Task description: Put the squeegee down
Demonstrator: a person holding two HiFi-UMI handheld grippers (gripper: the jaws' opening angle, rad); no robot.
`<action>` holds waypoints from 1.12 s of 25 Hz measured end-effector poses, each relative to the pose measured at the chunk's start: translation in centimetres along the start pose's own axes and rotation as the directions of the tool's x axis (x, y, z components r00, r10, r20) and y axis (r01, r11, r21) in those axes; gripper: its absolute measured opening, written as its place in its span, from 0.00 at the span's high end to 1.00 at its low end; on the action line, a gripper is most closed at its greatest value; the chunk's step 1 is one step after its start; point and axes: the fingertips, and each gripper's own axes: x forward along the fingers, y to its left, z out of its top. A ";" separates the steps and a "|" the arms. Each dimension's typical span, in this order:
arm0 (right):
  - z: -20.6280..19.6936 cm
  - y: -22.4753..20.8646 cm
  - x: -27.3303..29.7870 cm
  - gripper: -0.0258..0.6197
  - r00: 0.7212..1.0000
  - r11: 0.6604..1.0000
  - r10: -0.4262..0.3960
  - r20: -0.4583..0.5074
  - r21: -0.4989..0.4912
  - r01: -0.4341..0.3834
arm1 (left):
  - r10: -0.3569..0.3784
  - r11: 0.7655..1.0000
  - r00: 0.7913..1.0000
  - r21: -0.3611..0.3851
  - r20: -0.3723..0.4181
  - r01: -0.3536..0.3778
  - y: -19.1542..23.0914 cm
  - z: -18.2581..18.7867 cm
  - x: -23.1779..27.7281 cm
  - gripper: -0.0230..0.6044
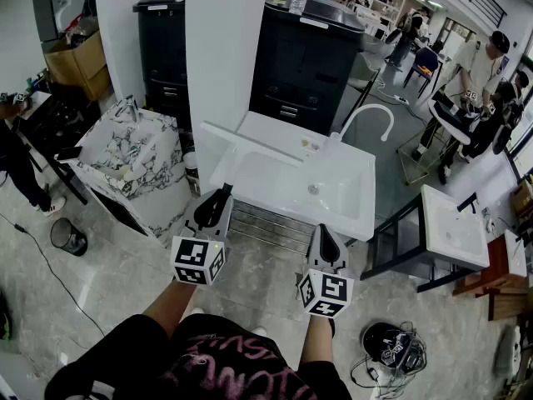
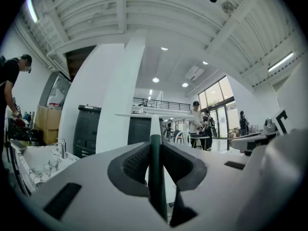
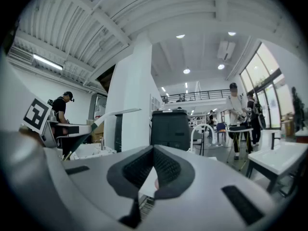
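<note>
The squeegee (image 1: pixel 250 144) has a long white blade and a dark green handle (image 2: pixel 155 177). My left gripper (image 1: pixel 215 207) is shut on that handle and holds the squeegee upright, with the blade hanging over the left rim of the white sink (image 1: pixel 354 219). In the left gripper view the handle runs up between the jaws of that gripper (image 2: pixel 155 143) to the white blade. In the right gripper view the squeegee (image 3: pixel 113 113) shows at the left. My right gripper (image 1: pixel 326 244) is shut on nothing, just in front of the sink; its jaws (image 3: pixel 154 150) meet at the tip.
A curved white faucet (image 1: pixel 366 115) rises behind the sink. A marble basin (image 1: pixel 125 152) stands to the left, a white column (image 1: pixel 225 48) and black cabinets (image 1: pixel 308 57) behind. A small white stand (image 1: pixel 454 232) is on the right, with a bin (image 1: pixel 67 236) and cables (image 1: pixel 387 348) on the floor.
</note>
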 end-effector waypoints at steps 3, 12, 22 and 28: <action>-0.2 -0.9 0.1 0.93 1.000 1.000 0.005 0.001 0.005 -0.005 | -0.001 1.000 1.000 -0.001 0.002 0.001 -0.8 -0.1 0.5 0.83; -0.8 -2.8 -0.2 0.93 1.000 1.000 0.010 -0.008 0.006 -0.009 | 0.004 1.000 1.000 0.010 -0.003 -0.004 -2.9 -0.5 1.2 0.83; -1.8 -5.1 -1.8 0.93 0.999 0.999 0.038 0.012 0.029 -0.039 | 0.017 0.999 1.000 0.033 -0.015 -0.016 -5.9 -1.1 1.0 0.83; -2.4 -7.0 -3.3 0.93 0.998 0.998 0.056 0.023 0.039 -0.057 | 0.034 0.998 0.999 0.044 -0.012 -0.033 -8.2 -1.5 0.5 0.83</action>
